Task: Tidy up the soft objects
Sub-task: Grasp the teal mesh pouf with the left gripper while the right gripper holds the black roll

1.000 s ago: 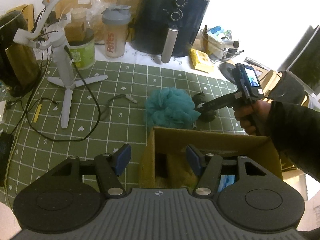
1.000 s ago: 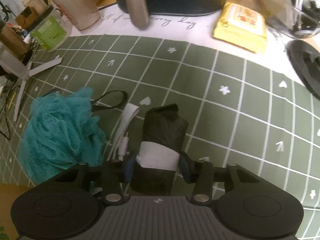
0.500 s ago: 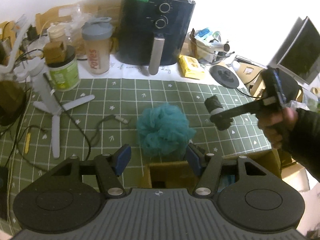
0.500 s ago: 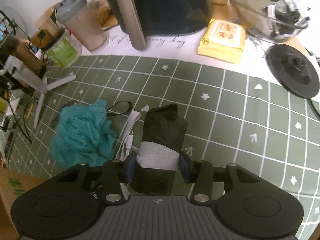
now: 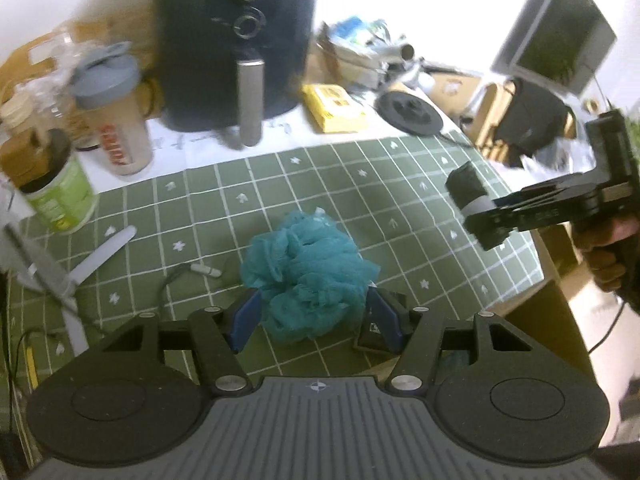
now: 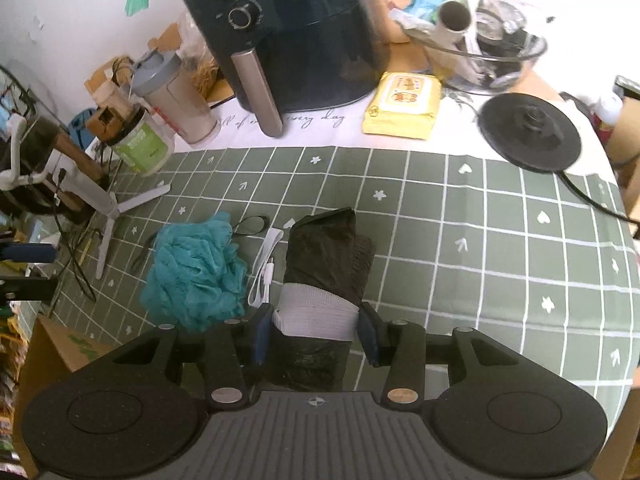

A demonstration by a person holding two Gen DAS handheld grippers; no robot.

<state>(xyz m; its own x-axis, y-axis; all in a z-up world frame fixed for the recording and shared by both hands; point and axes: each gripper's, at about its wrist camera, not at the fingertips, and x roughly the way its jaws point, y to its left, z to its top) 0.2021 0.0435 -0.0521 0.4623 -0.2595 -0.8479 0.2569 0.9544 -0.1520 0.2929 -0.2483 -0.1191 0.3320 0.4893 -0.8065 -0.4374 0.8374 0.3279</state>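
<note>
Hid the near end of the black roll [image 6: 320,256] behind the right gripper [image 6: 316,330] body. Smeared the air fryer [image 5: 236,40] dials and shaker bottle [image 5: 114,108] lettering in the left wrist view. Cut off the cardboard box [image 6: 60,344] and the tripod stand [image 5: 52,272] at the left edge.

Loofah [image 6: 196,270] left of cable [image 6: 265,268]

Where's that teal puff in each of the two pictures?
Left wrist: puff at lower centre, between the open left gripper's fingers.
Right wrist: puff at left of centre, beside the black roll in the right gripper.
Shared landmark: the air fryer at the back.
</note>
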